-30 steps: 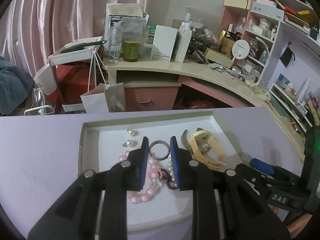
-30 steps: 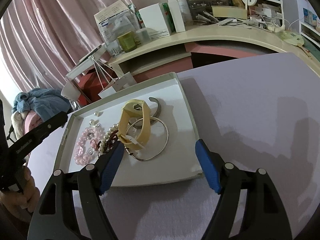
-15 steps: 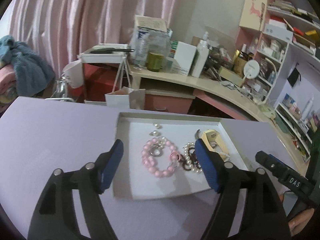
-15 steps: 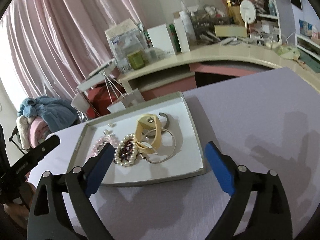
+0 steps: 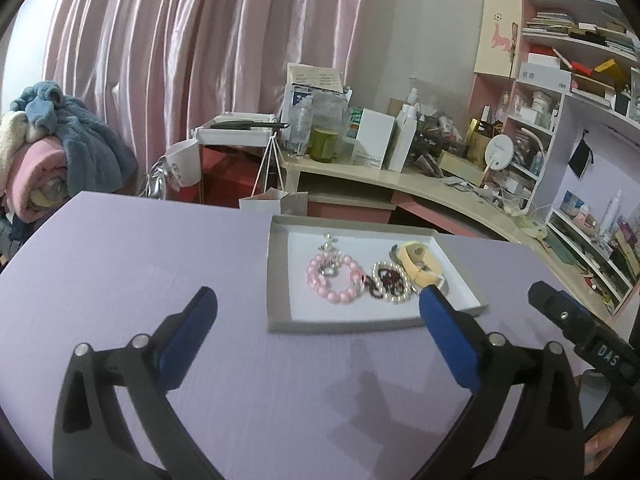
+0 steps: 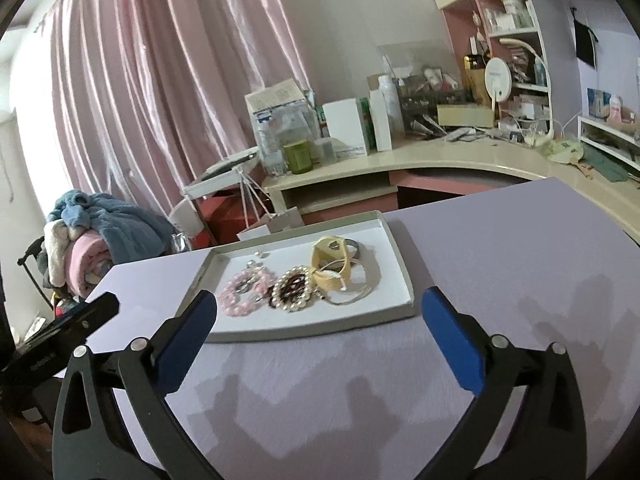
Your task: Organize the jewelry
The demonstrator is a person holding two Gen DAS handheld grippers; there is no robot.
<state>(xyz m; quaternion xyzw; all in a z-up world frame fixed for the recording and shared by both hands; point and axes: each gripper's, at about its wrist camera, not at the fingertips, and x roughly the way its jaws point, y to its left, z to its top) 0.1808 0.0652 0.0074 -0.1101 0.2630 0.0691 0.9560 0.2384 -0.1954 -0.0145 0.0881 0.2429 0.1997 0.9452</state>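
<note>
A shallow white tray [image 5: 280,280] [image 6: 400,264] sits on the lilac table. It holds a pink bead bracelet [image 5: 334,280] [image 6: 242,288], a pearl and dark bead bracelet [image 5: 390,282] [image 6: 294,288], a yellow watch [image 5: 420,266] [image 6: 332,262], silver bangles [image 6: 356,288] and small pearl earrings [image 5: 329,240]. My left gripper [image 5: 318,312] is open and empty, held back in front of the tray. My right gripper [image 6: 318,312] is open and empty, also in front of the tray.
Beyond the table stands a curved cream desk [image 5: 400,176] crowded with boxes and bottles. Shelves [image 5: 580,92] fill the right wall. A pile of blankets [image 5: 52,152] lies at left before pink curtains. The other gripper's body shows at the right edge [image 5: 588,340] and the left edge [image 6: 60,328].
My left gripper opened from around a ring in the tray and pulled back and up. My right gripper also drew back from the tray. All jewelry stays in the tray.
</note>
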